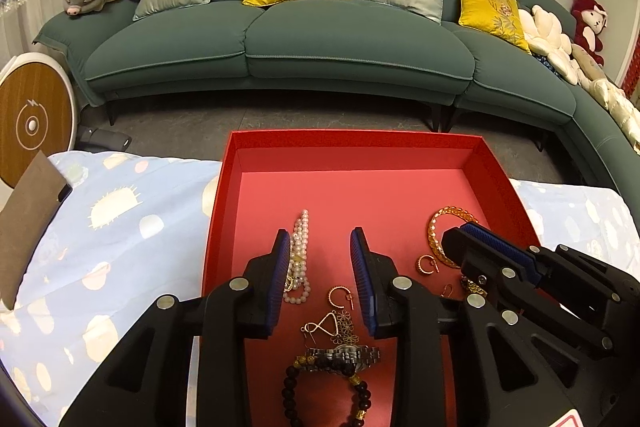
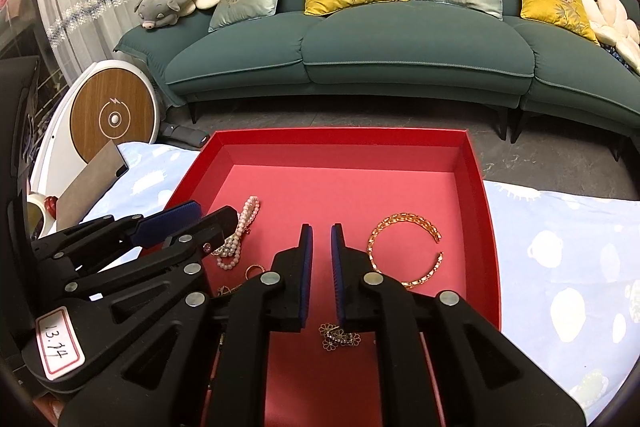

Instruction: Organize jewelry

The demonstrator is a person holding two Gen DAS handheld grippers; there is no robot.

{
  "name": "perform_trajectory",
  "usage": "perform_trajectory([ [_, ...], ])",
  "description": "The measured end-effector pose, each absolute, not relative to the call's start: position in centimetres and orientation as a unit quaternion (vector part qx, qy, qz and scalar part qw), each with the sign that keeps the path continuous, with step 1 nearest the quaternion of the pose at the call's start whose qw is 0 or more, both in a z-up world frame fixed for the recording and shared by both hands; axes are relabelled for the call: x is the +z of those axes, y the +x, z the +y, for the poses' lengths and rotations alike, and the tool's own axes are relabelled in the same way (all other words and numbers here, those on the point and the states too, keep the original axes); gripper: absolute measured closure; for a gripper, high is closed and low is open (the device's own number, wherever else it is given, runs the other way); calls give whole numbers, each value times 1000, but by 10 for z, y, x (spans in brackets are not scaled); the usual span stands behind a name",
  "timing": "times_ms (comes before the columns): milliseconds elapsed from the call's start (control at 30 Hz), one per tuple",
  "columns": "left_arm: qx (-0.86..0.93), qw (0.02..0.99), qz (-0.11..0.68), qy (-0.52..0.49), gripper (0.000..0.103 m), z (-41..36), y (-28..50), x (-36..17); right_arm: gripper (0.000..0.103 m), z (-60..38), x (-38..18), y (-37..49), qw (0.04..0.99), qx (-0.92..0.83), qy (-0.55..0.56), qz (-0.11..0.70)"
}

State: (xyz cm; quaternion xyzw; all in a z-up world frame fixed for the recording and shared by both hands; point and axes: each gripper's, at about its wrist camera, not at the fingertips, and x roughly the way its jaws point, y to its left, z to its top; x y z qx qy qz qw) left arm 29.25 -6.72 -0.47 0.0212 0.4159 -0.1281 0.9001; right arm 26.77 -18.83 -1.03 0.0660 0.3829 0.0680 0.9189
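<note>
A red tray (image 1: 500, 179) (image 2: 478, 187) lies on a blue patterned cloth and holds jewelry. My left gripper (image 1: 320, 243) is open and empty over the tray, with a pearl bracelet (image 1: 301, 227) (image 2: 246, 215) by its left finger. Below it lie a gold hoop earring (image 1: 340, 295), a silver flower earring (image 1: 332, 327) (image 2: 338, 337), a dark watch (image 1: 344, 355) and a black bead bracelet (image 1: 320, 387). My right gripper (image 2: 318, 229) is nearly shut and empty, just left of a gold chain bangle (image 2: 404, 251) (image 1: 444, 217). A second hoop earring (image 1: 428, 263) lies near the bangle.
A teal sofa (image 1: 320, 39) with yellow and grey cushions stands behind the table. A round wood-faced device (image 1: 32, 123) and a brown card (image 1: 28, 223) are at the left. The blue cloth (image 1: 120, 227) (image 2: 560, 247) extends on both sides of the tray.
</note>
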Motion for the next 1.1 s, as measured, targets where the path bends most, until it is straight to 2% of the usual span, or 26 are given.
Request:
perform_trajectory([
  [433, -121, 916, 383, 13, 74, -58, 235, 76, 86, -182, 65, 213, 930, 43, 48, 361],
  [600, -112, 922, 368, 40, 74, -52, 193, 96, 79, -175, 86, 169, 933, 37, 48, 355],
  [733, -113, 923, 364, 50, 74, -46, 160, 100, 77, -170, 90, 136, 932, 36, 40, 357],
  [933, -112, 919, 376, 36, 74, -34, 120, 90, 64, -165, 87, 90, 935, 27, 37, 351],
  [1100, -107, 922, 366, 62, 74, -39, 92, 84, 62, -169, 74, 64, 931, 21, 57, 361],
])
